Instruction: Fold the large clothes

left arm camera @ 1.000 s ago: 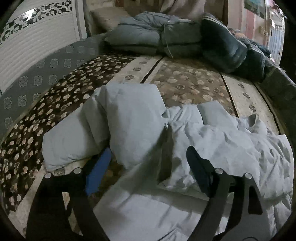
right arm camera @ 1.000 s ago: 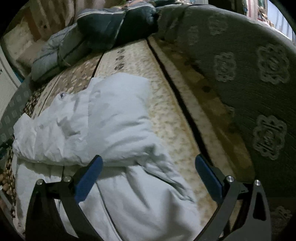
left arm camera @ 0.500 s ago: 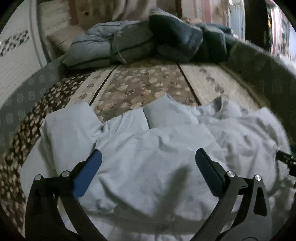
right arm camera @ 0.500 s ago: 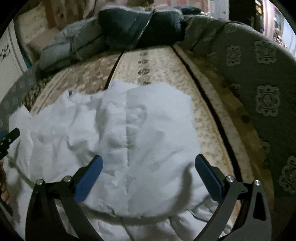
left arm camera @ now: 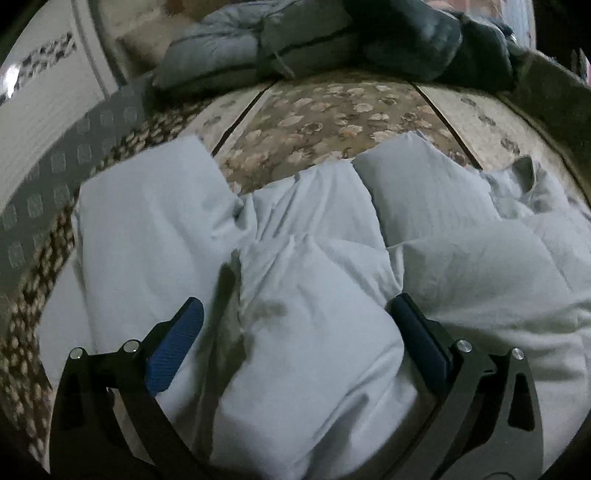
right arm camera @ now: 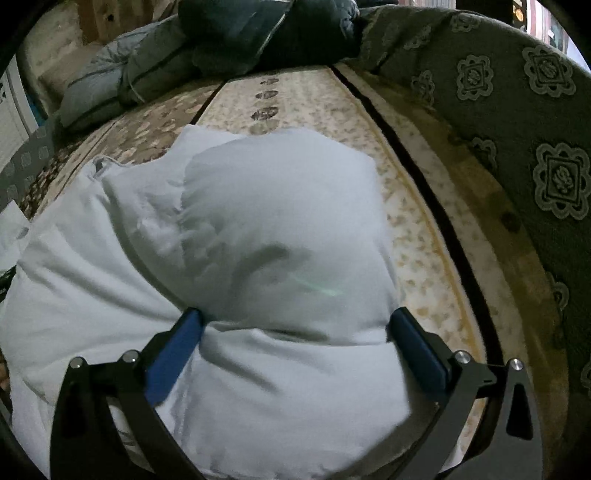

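Now, lying spread across a floral-patterned mattress (left arm camera: pixel 332 118): pale blue padded garment (left arm camera: pixel 314 295), puffy and quilted, bunched in several soft folds. Occupying most of both wrist views. Reaching, in left wrist view, from left edge of mattress across to right; collar opening (left arm camera: pixel 528 173) showing at upper right.

Left hand-held gripper (left arm camera: pixel 295 332): jaws spread wide, blue pads straddling a raised fold of garment. Left pad (left arm camera: pixel 177 347) sitting just beside a dark crease; right pad (left arm camera: pixel 417 339) lying against a swell of fabric. Not pinching anything; fabric between fingers, not clamped.

Right hand-held gripper (right arm camera: pixel 295 343): jaws likewise spread wide, pads resting at either side of a puffed lobe of padded garment (right arm camera: pixel 277 240). Both pads touching or nearly touching fabric; cannot tell which. Not squeezing it.

Lying piled at far end of mattress: grey-blue folded bedding (left arm camera: pixel 258 48) and darker folded bedding (right arm camera: pixel 266 33), touching each other. Running along right side in right wrist view: grey upholstered side with medallion pattern (right arm camera: pixel 535 147). Standing at left in left wrist view: white panel (left arm camera: pixel 40 96).
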{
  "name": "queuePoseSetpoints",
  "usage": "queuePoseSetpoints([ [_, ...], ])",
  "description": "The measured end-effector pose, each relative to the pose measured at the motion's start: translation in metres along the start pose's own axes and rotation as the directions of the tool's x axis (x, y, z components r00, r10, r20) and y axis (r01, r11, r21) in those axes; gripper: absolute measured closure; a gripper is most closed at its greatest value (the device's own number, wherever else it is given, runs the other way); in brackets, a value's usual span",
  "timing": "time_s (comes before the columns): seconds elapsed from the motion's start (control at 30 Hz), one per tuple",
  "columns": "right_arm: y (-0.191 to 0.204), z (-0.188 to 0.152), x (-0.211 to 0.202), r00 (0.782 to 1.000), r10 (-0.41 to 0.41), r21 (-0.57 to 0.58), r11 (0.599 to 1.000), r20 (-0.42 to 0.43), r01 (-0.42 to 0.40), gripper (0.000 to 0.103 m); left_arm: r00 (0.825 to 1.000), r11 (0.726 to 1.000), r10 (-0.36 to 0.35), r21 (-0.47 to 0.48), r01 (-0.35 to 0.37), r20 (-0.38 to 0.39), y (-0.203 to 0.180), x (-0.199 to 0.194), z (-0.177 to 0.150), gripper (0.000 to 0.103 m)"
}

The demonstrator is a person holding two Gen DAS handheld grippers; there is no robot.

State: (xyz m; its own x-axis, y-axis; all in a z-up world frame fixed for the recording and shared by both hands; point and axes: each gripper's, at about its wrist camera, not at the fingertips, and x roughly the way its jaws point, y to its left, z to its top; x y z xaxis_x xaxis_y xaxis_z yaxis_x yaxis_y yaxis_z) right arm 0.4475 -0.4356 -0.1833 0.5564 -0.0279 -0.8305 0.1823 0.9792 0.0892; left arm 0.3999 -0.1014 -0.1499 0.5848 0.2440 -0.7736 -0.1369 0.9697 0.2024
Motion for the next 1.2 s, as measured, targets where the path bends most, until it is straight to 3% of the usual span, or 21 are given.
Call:
queuePoseSetpoints([
  [0.17,-0.006,0.012,-0.008,1.000,0.002,0.033,0.999,-0.001,-0.002,0.001,0.998,0.995,-0.047,-0.089,0.049,0.029,0.029,-0.010,0.014,0.003],
  [0.3,-0.016,0.027,-0.027,0.999,-0.005,0.086,0.996,0.046,0.001,0.001,0.995,0.978,0.037,-0.207,-0.018,0.088,0.098,-0.025,0.026,0.003],
  [0.37,-0.025,0.038,-0.040,0.997,0.013,0.127,0.992,0.077,-0.022,0.001,0.996,0.960,0.056,-0.279,-0.034,0.072,0.136,-0.022,0.023,0.003],
  [0.47,-0.043,0.048,-0.064,0.992,0.015,0.194,0.980,0.128,-0.040,0.001,0.989,0.933,0.144,-0.336,-0.129,0.019,0.198,-0.016,0.003,0.003],
  [0.53,-0.054,0.053,-0.075,0.990,0.010,0.231,0.972,0.143,-0.043,0.001,0.972,0.888,0.230,-0.400,-0.229,-0.046,0.244,-0.013,-0.015,0.003],
  [0.63,-0.066,0.056,-0.093,0.985,0.016,0.271,0.961,0.171,-0.063,0.001,0.944,0.796,0.283,-0.509,-0.329,-0.167,0.300,-0.003,-0.045,0.003],
  [0.7,-0.068,0.056,-0.101,0.983,0.024,0.270,0.960,0.180,-0.073,0.001,0.913,0.769,0.309,-0.494,-0.405,-0.268,0.316,0.012,-0.061,0.004],
  [0.73,-0.068,0.055,-0.102,0.984,0.023,0.264,0.962,0.177,-0.070,0.001,0.886,0.765,0.327,-0.458,-0.452,-0.328,0.319,0.024,-0.070,0.005],
  [0.77,-0.068,0.054,-0.103,0.985,0.019,0.260,0.964,0.173,-0.064,0.001,0.872,0.764,0.324,-0.443,-0.469,-0.366,0.325,0.031,-0.079,0.005],
  [0.87,-0.070,0.051,-0.100,0.988,0.017,0.255,0.965,0.155,-0.056,0.001,0.891,0.747,0.246,-0.511,-0.425,-0.381,0.335,0.042,-0.095,0.006],
  [0.9,-0.070,0.050,-0.098,0.990,0.021,0.254,0.966,0.142,-0.057,0.001,0.906,0.746,0.217,-0.536,-0.394,-0.364,0.334,0.044,-0.094,0.023],
  [0.93,-0.070,0.048,-0.097,0.991,0.025,0.250,0.967,0.135,-0.058,0.001,0.930,0.750,0.158,-0.573,-0.331,-0.331,0.332,0.047,-0.095,0.071],
  [0.97,-0.069,0.049,-0.096,0.991,0.025,0.244,0.968,0.130,-0.057,0.001,0.947,0.741,0.122,-0.607,-0.287,-0.298,0.334,0.043,-0.089,0.088],
  [1.0,-0.070,0.049,-0.097,0.991,0.023,0.242,0.969,0.132,-0.054,0.001,0.957,0.737,0.127,-0.621,-0.268,-0.262,0.339,0.032,-0.086,0.097],
  [1.13,-0.071,0.052,-0.104,0.987,0.025,0.247,0.967,0.159,-0.064,0.001,0.983,0.729,0.160,-0.661,-0.176,-0.086,0.337,-0.014,-0.047,0.099],
  [1.2,-0.071,0.055,-0.107,0.985,0.023,0.247,0.967,0.169,-0.065,0.001,0.986,0.754,0.166,-0.647,-0.113,0.021,0.326,-0.044,-0.022,0.099],
])
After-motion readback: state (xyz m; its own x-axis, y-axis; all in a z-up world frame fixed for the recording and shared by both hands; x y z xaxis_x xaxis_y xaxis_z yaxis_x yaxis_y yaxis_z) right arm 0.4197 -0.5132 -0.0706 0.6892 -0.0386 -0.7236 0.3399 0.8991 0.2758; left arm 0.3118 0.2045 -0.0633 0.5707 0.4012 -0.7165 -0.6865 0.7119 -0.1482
